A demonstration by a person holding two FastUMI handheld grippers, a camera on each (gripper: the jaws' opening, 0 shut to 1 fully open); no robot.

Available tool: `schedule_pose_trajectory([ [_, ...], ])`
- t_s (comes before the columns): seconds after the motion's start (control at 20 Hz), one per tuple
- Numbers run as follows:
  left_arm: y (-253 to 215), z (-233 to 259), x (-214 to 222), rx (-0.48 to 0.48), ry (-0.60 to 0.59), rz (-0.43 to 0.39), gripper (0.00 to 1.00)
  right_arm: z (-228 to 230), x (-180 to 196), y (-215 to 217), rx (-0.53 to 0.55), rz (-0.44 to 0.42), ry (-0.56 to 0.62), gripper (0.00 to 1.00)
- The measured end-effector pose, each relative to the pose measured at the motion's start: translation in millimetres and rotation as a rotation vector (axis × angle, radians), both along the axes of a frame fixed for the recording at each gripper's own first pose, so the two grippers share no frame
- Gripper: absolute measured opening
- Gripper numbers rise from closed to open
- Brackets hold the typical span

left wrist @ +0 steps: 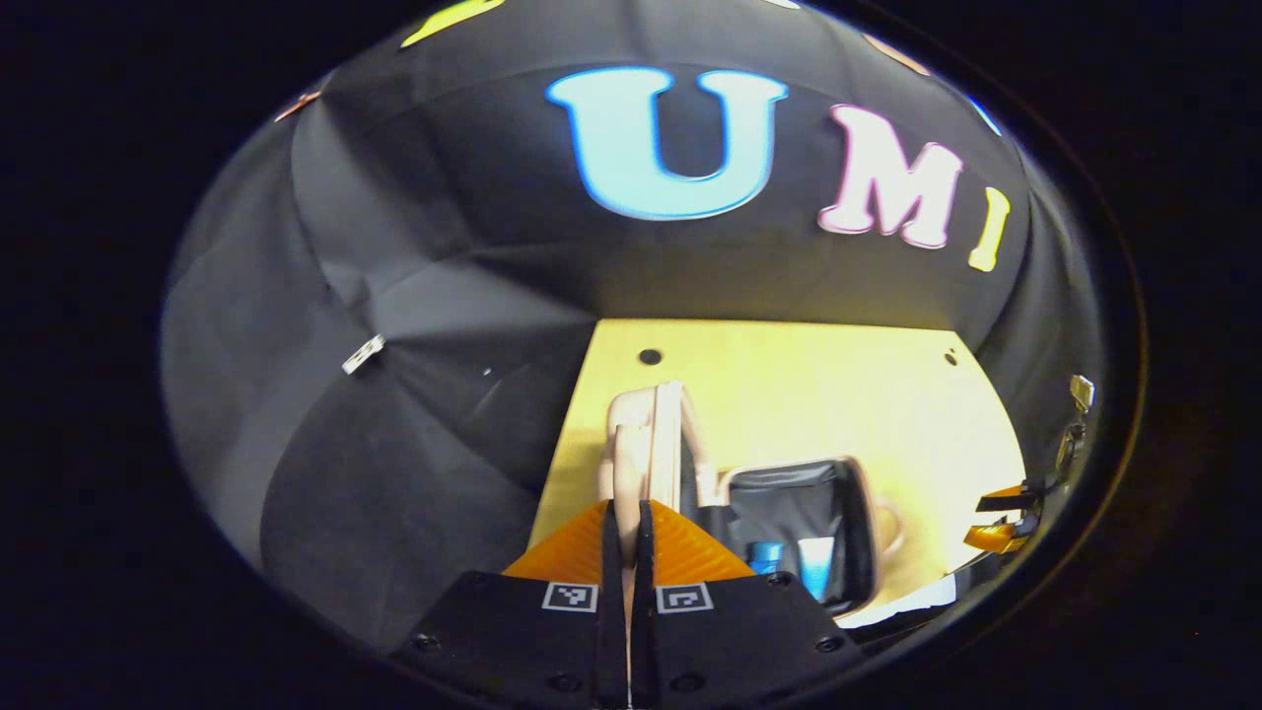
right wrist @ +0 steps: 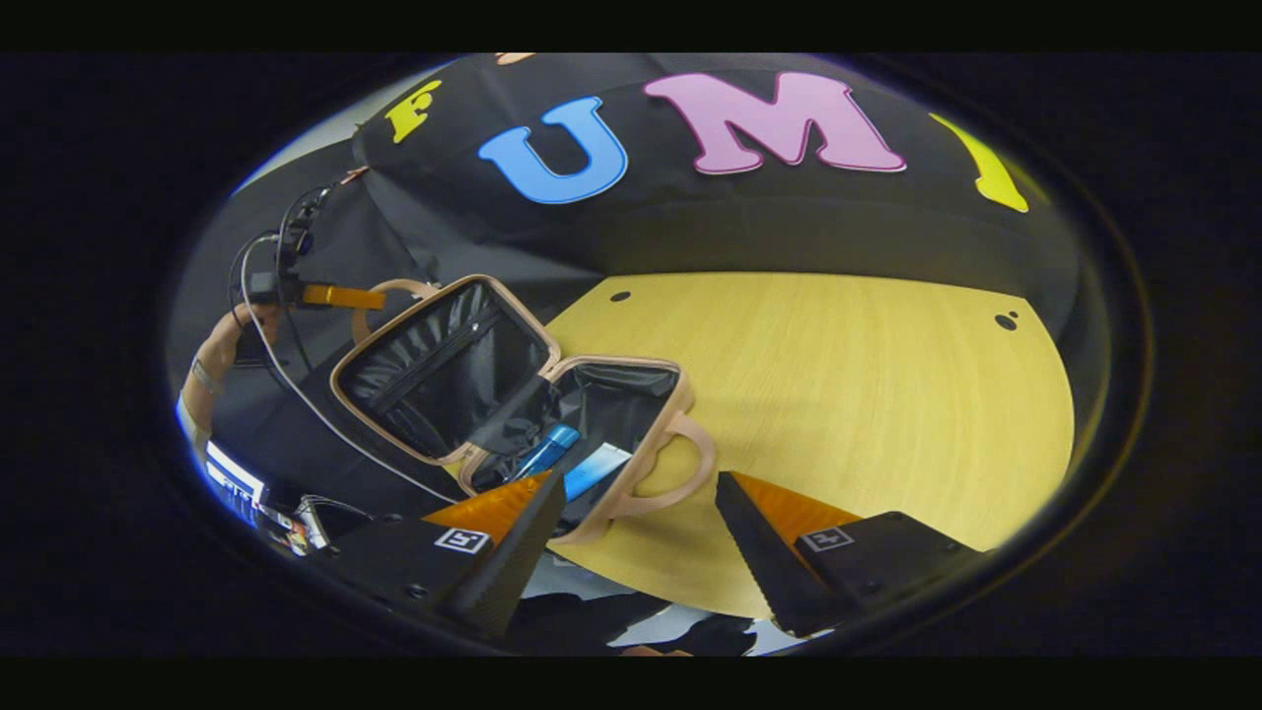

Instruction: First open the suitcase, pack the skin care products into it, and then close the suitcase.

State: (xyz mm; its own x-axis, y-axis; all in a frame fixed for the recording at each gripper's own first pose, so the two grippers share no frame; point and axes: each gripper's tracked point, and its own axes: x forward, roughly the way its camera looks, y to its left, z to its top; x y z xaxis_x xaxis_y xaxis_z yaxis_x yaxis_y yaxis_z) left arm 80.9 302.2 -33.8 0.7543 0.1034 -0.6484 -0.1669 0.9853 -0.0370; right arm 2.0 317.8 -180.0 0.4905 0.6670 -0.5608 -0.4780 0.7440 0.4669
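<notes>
A small beige suitcase (right wrist: 666,396) lies open on the table, its lining black. The lid (right wrist: 444,370) tilts up and back. In the left gripper view I see that lid (left wrist: 646,444) edge-on, and my left gripper (left wrist: 628,505) is shut on its rim. The same left gripper (right wrist: 340,296) appears far off by the lid's handle loop. Inside the base (left wrist: 866,513) lie a blue tube (right wrist: 552,449) and a pale blue product (right wrist: 596,468). My right gripper (right wrist: 641,483) stands open just above the base's handle (right wrist: 680,463), touching nothing.
The yellow wooden table (right wrist: 838,375) stretches right of the suitcase, with small holes near its far edge. A person's arm (right wrist: 212,365) and cables (right wrist: 286,385) hang at the left. The right gripper (left wrist: 1001,518) sits at the table's right edge.
</notes>
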Motion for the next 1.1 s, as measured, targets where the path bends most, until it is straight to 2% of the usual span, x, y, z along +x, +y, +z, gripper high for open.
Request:
schedule_pose_trajectory([
  [0.05, -31, 7, 6, -0.022, -0.018, -0.035, 0.07, 0, 0, -14, -0.006, -0.003, -0.004, 0.98],
  [0.2, -132, 12, 23, -0.165, -0.040, -0.138, 0.07, -7, 3, -49, -0.028, -0.025, -0.021, 0.97],
  [0.45, -252, -48, 54, -0.177, 0.032, -0.257, 0.07, -11, 6, -103, -0.029, -0.094, -0.010, 0.97],
  [0.5, -270, -64, 56, -0.184, 0.057, -0.270, 0.11, -14, 6, -114, -0.038, -0.105, -0.008, 0.97],
  [0.55, -284, -85, 58, -0.188, 0.084, -0.277, 0.07, -18, 5, -123, -0.049, -0.114, -0.004, 0.97],
  [0.75, -319, -150, 57, -0.206, 0.174, -0.284, 0.07, -23, 5, -159, -0.090, -0.161, 0.000, 0.97],
  [0.95, -343, -183, 64, -0.185, 0.166, -0.319, 0.08, -26, 4, -170, -0.088, -0.216, 0.023, 0.97],
  [1.05, -349, -193, 67, -0.159, 0.135, -0.332, 0.12, -26, 6, -169, -0.097, -0.235, 0.010, 0.97],
  [1.1, -350, -197, 67, -0.144, 0.124, -0.333, 0.23, -26, 8, -169, -0.105, -0.244, 0.001, 0.97],
])
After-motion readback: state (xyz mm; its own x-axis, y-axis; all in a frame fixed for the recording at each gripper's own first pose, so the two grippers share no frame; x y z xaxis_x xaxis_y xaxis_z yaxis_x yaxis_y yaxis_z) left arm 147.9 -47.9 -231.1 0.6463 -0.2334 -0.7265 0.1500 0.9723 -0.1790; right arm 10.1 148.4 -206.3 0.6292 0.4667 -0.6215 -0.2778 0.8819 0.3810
